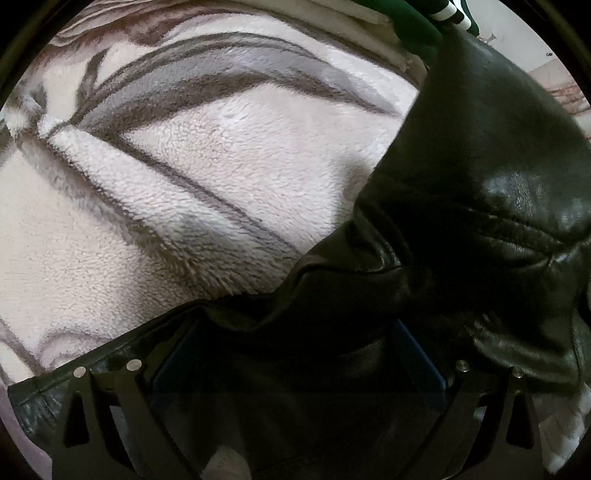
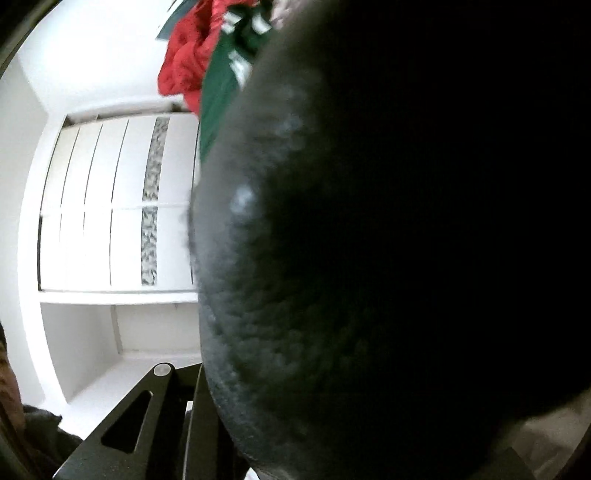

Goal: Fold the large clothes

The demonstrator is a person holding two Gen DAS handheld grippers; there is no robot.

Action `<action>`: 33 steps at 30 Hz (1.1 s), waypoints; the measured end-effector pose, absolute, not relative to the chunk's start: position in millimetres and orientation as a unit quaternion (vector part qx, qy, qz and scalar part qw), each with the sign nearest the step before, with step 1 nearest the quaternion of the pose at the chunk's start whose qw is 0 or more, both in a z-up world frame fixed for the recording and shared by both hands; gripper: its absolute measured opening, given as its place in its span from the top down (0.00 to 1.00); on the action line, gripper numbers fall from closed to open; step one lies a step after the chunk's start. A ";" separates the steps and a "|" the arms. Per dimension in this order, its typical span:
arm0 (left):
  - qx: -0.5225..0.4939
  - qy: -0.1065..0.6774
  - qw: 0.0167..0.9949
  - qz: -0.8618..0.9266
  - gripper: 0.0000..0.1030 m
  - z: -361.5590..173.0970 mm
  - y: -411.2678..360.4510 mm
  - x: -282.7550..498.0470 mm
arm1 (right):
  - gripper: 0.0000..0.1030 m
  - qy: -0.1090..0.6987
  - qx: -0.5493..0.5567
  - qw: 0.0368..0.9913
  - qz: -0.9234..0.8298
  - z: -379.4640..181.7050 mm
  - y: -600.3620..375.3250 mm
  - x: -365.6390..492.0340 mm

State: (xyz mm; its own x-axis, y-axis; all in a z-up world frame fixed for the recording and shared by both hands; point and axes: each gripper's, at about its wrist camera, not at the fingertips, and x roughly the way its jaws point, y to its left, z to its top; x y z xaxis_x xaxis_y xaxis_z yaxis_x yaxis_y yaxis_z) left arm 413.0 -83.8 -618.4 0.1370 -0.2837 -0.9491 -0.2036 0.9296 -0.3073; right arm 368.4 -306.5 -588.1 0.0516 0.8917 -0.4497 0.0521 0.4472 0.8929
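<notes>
A black leather jacket drapes across the lower and right part of the left wrist view. My left gripper has jacket leather lying between and over its blue-padded fingers, which stand wide apart. In the right wrist view the same black leather fills most of the frame, pressed close to the lens. Only the left arm of my right gripper shows; its fingertips are hidden behind the leather.
A fluffy white and grey patterned blanket covers the surface under the jacket. Green striped clothing lies at the far edge. A red garment and a green one hang above. A white wardrobe stands behind.
</notes>
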 end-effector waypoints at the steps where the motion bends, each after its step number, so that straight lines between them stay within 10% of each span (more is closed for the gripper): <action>1: -0.188 0.654 0.732 -0.028 0.00 -618.2 -82.7 411.9 | 0.75 0.597 0.389 0.609 0.347 -582.6 -299.1 368.2; 19: -0.286 0.558 0.764 0.152 0.00 -497.3 123.2 224.4 | 0.77 0.593 0.079 0.692 0.404 -466.0 -130.6 248.4; 27: -0.293 0.570 0.718 0.272 0.00 -491.3 193.0 102.6 | 0.75 0.597 -0.229 0.632 0.438 -569.7 38.2 82.8; 33: -0.297 0.560 0.718 0.287 0.00 -478.0 202.1 77.3 | 0.22 0.624 -0.200 0.571 0.494 -552.4 48.3 68.6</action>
State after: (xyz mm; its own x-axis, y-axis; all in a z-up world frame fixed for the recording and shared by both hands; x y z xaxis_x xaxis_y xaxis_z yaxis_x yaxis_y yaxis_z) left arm 77.3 202.1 -478.0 0.2090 0.0798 -0.9747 -0.7449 0.6588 -0.1058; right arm 68.6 48.3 -552.4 -0.2666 0.3150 -0.9109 -0.8151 0.4307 0.3875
